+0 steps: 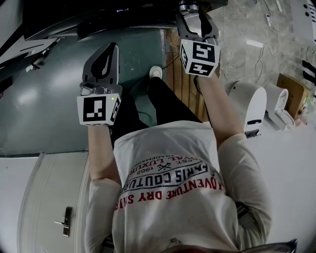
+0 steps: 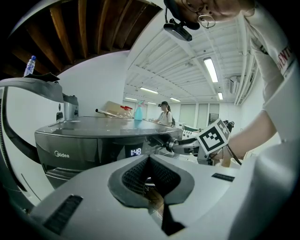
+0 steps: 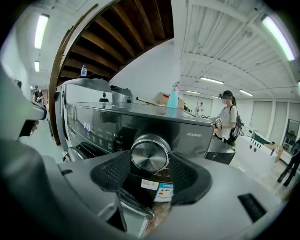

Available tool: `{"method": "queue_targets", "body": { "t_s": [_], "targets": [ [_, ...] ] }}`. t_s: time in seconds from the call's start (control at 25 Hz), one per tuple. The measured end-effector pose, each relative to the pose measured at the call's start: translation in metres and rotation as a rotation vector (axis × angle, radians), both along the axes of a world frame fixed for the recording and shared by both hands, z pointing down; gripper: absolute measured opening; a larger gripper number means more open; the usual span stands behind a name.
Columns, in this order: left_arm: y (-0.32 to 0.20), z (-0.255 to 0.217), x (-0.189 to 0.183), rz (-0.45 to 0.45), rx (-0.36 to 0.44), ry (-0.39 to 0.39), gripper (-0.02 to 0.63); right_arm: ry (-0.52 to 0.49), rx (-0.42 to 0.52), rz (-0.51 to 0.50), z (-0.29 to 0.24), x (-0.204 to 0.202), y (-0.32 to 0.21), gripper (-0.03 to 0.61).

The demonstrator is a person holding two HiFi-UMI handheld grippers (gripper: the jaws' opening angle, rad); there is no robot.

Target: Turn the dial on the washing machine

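Note:
The grey washing machine (image 3: 108, 126) fills the right gripper view, its round silver dial (image 3: 150, 153) dead centre. My right gripper (image 3: 150, 165) has a dark pad on each side of the dial, both touching its rim, so it is shut on the dial. From the head view the right gripper (image 1: 191, 9) reaches to the machine's front edge at the top. My left gripper (image 1: 101, 62) hovers over the machine's grey top (image 1: 44, 89), jaws together and empty. The left gripper view shows its pads (image 2: 161, 180) closed, with the lit display (image 2: 135, 152) and the dial (image 2: 172, 142) beyond.
A blue spray bottle (image 3: 173, 96), a box and a water bottle (image 3: 83, 70) stand on the machine's top. A person (image 3: 227, 119) stands in the background. White appliances (image 1: 249, 104) and a cardboard box (image 1: 291, 91) sit on the floor to my right.

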State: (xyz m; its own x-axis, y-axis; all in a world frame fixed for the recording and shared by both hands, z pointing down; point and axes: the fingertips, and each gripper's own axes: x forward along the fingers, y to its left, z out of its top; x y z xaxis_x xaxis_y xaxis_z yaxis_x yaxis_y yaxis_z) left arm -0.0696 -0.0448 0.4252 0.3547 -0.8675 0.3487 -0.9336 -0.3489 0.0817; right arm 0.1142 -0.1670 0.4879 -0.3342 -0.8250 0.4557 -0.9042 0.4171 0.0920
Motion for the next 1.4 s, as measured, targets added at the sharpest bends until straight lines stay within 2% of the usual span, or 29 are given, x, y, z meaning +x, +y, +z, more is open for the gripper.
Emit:
{"method": "queue_targets", "body": {
  "t_s": [0.16,0.44,0.6,0.72,0.84,1.0,1.24,1.32,1.4],
  "targets": [
    [-0.004,-0.005,0.003,0.006,0.019,-0.007,0.015,0.070,0.030,-0.022,-0.004,-0.003,0.000,0.275],
    [-0.006,-0.005,0.008,0.010,0.018,-0.002,0.015,0.374,0.184,-0.166,-0.003,-0.014,0.010,0.293],
    [-0.007,-0.005,0.008,0.012,0.019,-0.010,0.017,0.480,0.221,-0.165,0.000,-0.012,0.004,0.293],
    [-0.006,-0.003,0.007,0.008,0.014,-0.009,0.016,0.515,0.238,-0.160,0.001,-0.010,0.003,0.277],
    [-0.006,-0.002,0.004,-0.006,0.015,-0.007,0.015,0.463,0.203,-0.144,0.001,-0.010,0.003,0.273],
    [-0.008,-0.003,0.003,-0.013,0.019,-0.007,0.017,0.277,0.089,-0.077,0.000,-0.008,0.001,0.272],
    [-0.008,-0.004,0.000,-0.016,0.024,-0.011,0.015,0.113,0.022,-0.009,-0.003,-0.007,0.001,0.272],
    [-0.008,-0.003,-0.001,-0.020,0.021,-0.009,0.017,0.088,0.022,0.000,-0.003,-0.007,0.001,0.272],
    [-0.008,-0.003,0.000,-0.019,0.018,-0.007,0.015,0.103,0.046,-0.011,-0.004,-0.006,0.001,0.273]
  ]
}}
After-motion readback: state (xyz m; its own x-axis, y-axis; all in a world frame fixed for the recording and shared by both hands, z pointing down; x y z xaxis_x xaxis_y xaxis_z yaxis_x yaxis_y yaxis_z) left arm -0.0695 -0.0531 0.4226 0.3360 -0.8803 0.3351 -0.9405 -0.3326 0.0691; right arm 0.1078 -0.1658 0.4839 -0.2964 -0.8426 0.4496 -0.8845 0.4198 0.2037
